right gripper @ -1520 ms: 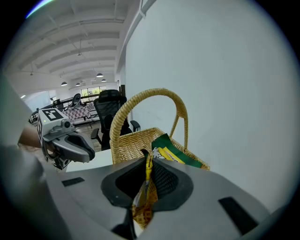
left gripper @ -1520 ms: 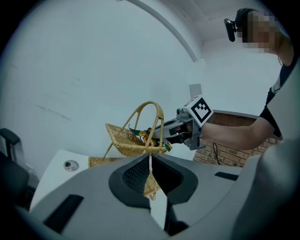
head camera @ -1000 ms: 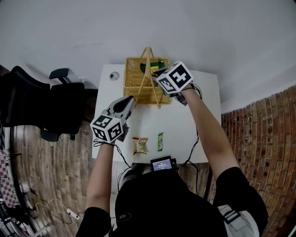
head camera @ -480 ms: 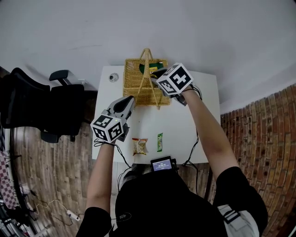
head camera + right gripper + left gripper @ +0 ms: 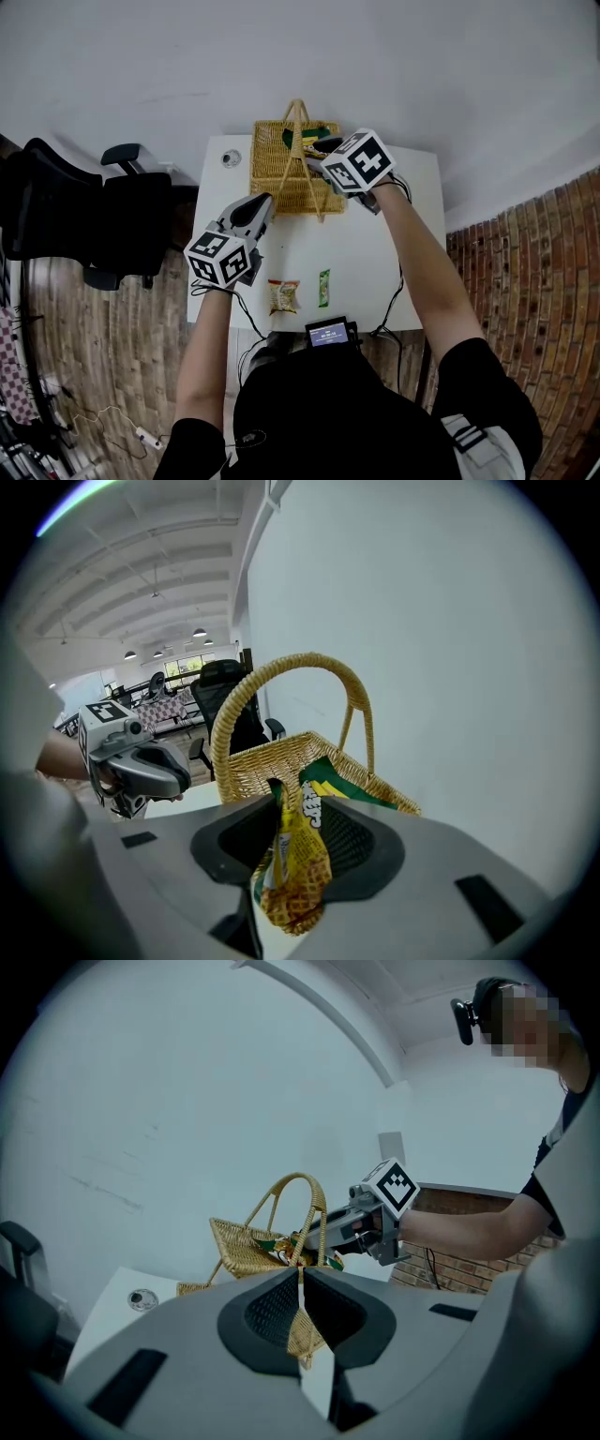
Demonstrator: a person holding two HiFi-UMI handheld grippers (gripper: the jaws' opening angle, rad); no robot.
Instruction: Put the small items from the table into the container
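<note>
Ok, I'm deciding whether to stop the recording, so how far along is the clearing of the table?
Done: one green packet lies in the basket. In hand: the right gripper, over the basket, has a yellow packet between its opening jaws. Still to go: a snack bag and a green bar on the table near the person.
</note>
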